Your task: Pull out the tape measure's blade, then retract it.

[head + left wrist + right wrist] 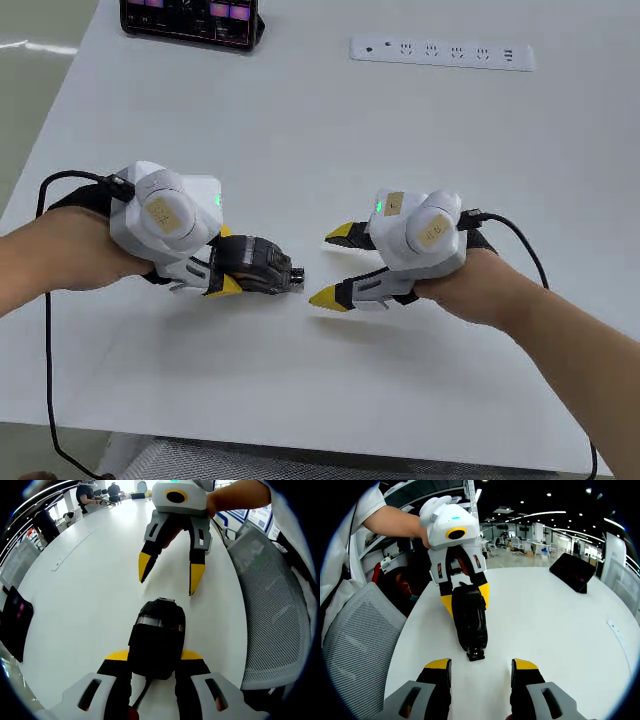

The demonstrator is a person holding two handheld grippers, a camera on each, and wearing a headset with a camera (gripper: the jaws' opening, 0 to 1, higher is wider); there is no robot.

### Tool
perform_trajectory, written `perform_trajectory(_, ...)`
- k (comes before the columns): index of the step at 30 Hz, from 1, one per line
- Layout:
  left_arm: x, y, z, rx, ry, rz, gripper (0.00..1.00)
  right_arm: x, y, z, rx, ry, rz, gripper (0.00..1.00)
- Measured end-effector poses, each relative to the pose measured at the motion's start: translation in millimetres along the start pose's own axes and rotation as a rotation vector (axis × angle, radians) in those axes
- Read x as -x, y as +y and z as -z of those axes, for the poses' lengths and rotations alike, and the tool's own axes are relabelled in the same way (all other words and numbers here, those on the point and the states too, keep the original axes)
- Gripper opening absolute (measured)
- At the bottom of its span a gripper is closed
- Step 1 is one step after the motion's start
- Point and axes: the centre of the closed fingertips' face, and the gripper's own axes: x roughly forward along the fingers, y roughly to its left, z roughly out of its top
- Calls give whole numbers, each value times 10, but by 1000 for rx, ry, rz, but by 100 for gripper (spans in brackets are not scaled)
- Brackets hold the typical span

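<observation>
A black tape measure (255, 265), a rounded case with a matt, rubbery look, sits low on the white surface (300, 120). The left gripper (228, 260) is clamped on its rear half, the yellow-tipped jaws pressing on both flat sides. At the front of the case, the blade's small metal hook (475, 655) rests against the mouth with no blade drawn out. Just past that hook, the right gripper (333, 265) faces the tape measure with its jaws spread wide, empty and touching nothing. A narrow strip of bare surface lies between them and nothing stands in that gap. Both grippers have smooth white plastic bodies, black jaws and pointed yellow tips, and each is held in a bare hand. A thin black cable (45, 330) loops from behind the left gripper, away from the tape measure. Well beyond the tape measure, at the far edge of the surface, lie a long white power strip (442, 52) and a dark, glossy screen (190, 20). On the near side of the tape measure, off the surface's edge, is a grey mesh chair (272, 605).
</observation>
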Motion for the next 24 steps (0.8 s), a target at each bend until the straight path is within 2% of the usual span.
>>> perform_trajectory(20, -15, 3, 0, 1, 6, -2, 28, -163, 30, -32, 11, -18, -25, 21)
perform_trajectory(24, -15, 5, 0, 4, 6, -2, 28, -190, 37, -37, 9, -23, -32, 19)
